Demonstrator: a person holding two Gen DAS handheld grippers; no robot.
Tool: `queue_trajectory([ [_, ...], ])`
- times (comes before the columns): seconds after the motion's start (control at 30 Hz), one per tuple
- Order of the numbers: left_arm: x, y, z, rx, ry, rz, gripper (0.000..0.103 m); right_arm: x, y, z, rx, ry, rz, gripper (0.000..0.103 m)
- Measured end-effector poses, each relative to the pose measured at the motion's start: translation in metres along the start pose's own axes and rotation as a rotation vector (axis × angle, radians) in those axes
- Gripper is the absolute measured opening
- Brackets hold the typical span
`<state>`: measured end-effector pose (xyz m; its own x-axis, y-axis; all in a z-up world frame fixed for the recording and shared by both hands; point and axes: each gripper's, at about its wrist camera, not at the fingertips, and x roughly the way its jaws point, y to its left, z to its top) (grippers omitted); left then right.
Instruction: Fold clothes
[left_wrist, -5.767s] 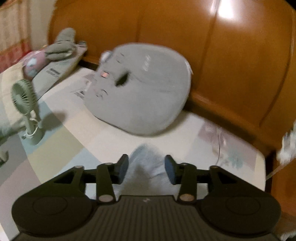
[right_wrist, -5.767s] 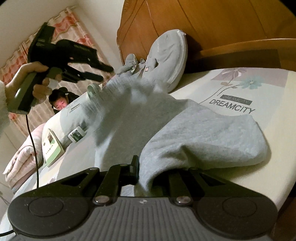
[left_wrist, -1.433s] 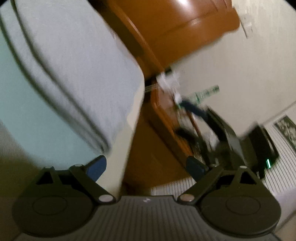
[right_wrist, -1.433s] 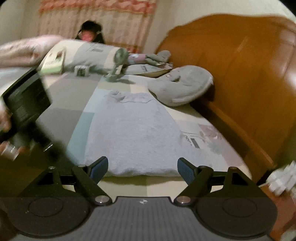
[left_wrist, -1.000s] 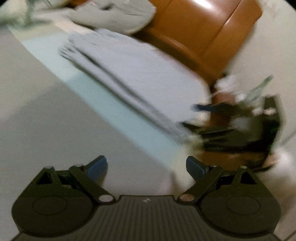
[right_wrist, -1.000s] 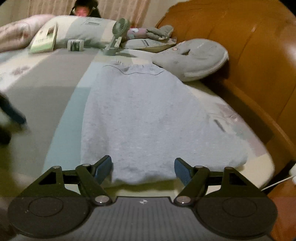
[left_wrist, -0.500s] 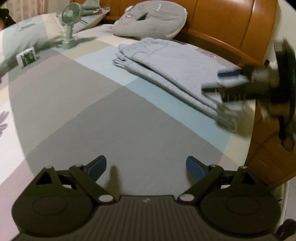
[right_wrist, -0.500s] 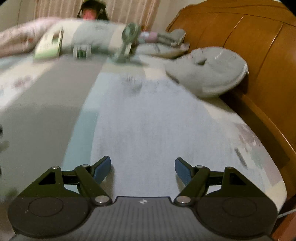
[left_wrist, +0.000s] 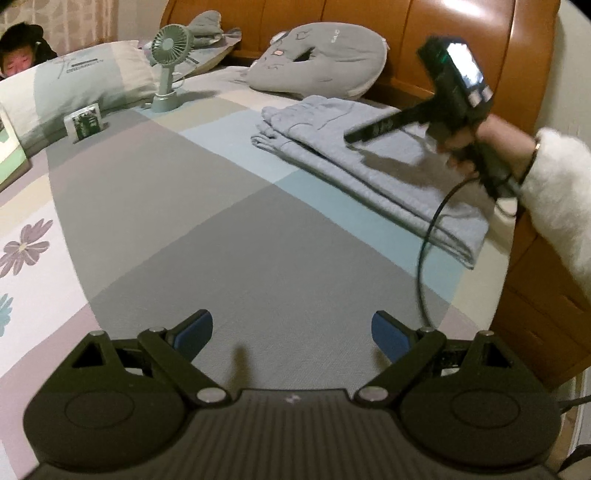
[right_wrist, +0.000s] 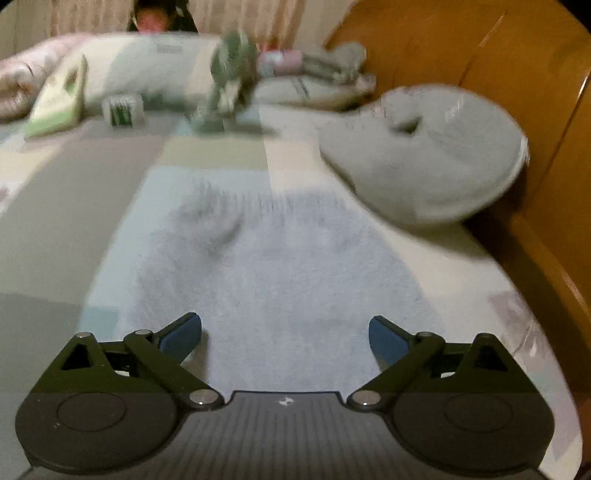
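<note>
A light blue-grey garment (left_wrist: 354, 155) lies folded flat near the bed's right edge, by the wooden headboard. My left gripper (left_wrist: 291, 332) is open over bare grey bedsheet, well to the left of the garment, with nothing between its blue pads. My right gripper (right_wrist: 284, 334) hovers above the middle of the garment (right_wrist: 280, 266); its jaws are opening wide and nothing is between them. In the left wrist view the right gripper (left_wrist: 354, 136) appears as a black tool held by a hand in a white sleeve, its tips just over the cloth.
A grey cushion (left_wrist: 325, 66) leans on the headboard (left_wrist: 461, 22) behind the garment. A small green fan (left_wrist: 168, 55), a pillow (left_wrist: 74, 85) and a small box (left_wrist: 84, 122) stand at the back left. A person sits behind the pillow. The bed's edge drops off right.
My right gripper moved forward from the garment's near edge to over its middle and its jaws widened. The left wrist view swung round from a blurred sweep to settle on the sheet.
</note>
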<state>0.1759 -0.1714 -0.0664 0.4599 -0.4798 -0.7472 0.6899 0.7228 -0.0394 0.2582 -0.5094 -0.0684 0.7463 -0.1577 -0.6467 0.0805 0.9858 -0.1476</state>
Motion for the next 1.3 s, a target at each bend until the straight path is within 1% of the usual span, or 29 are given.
queue_trajectory([
  [0.1,0.003,0.0,-0.001,0.002,-0.005,0.01,0.093,0.002,0.004,0.021,-0.01,-0.036,0.004,0.101],
  [0.2,0.006,0.0,-0.001,0.002,-0.005,0.018,0.093,0.031,0.015,0.043,-0.01,-0.012,-0.001,0.101],
  [0.3,0.005,0.001,-0.004,-0.023,-0.005,0.022,0.093,0.063,0.027,0.055,-0.012,-0.003,-0.064,0.101],
  [0.33,0.004,0.002,-0.006,-0.035,-0.004,0.02,0.093,0.074,0.032,0.057,-0.025,0.017,-0.075,0.101],
  [0.4,0.002,0.003,-0.01,-0.055,-0.005,0.018,0.093,0.098,0.036,0.059,-0.042,0.085,-0.075,0.103],
  [0.47,-0.001,0.004,-0.011,-0.062,-0.009,0.023,0.093,0.099,0.034,0.059,-0.042,0.086,-0.065,0.103],
  [0.5,-0.003,0.005,-0.012,-0.065,-0.012,0.028,0.093,0.091,0.029,0.061,-0.031,0.092,-0.048,0.103],
  [0.57,-0.007,0.007,-0.012,-0.071,-0.019,0.037,0.093,0.069,0.016,0.061,0.006,0.075,-0.006,0.103],
  [0.63,-0.009,0.009,-0.012,-0.08,-0.028,0.041,0.093,0.035,0.001,0.056,0.047,0.034,0.036,0.103],
  [0.7,-0.01,0.011,-0.012,-0.091,-0.033,0.043,0.093,0.002,-0.015,0.047,0.084,0.003,0.066,0.103],
  [0.77,-0.009,0.011,-0.012,-0.102,-0.032,0.043,0.093,-0.026,-0.027,0.03,0.1,-0.008,0.091,0.103],
  [0.83,-0.007,0.008,-0.012,-0.095,-0.028,0.032,0.093,-0.044,-0.03,0.01,0.084,-0.008,0.087,0.103],
  [0.9,-0.006,0.0,-0.012,-0.077,-0.026,0.02,0.093,-0.055,-0.028,-0.01,0.051,-0.004,0.061,0.103],
  [0.93,-0.006,-0.004,-0.012,-0.066,-0.023,0.019,0.093,-0.057,-0.027,-0.018,0.05,0.0,0.064,0.103],
  [1.0,-0.006,-0.012,-0.013,-0.044,-0.018,0.018,0.093,-0.062,-0.025,-0.038,0.077,0.024,0.09,0.103],
  [1.1,-0.008,-0.021,-0.016,-0.014,-0.018,0.035,0.093,-0.077,-0.018,-0.069,0.091,0.029,0.093,0.103],
  [1.2,-0.006,-0.029,-0.018,0.006,-0.014,0.038,0.093,-0.094,-0.015,-0.104,0.11,0.028,0.114,0.103],
  [1.3,-0.002,-0.036,-0.018,0.014,-0.005,0.029,0.093,-0.099,-0.014,-0.134,0.119,0.075,0.13,0.103],
])
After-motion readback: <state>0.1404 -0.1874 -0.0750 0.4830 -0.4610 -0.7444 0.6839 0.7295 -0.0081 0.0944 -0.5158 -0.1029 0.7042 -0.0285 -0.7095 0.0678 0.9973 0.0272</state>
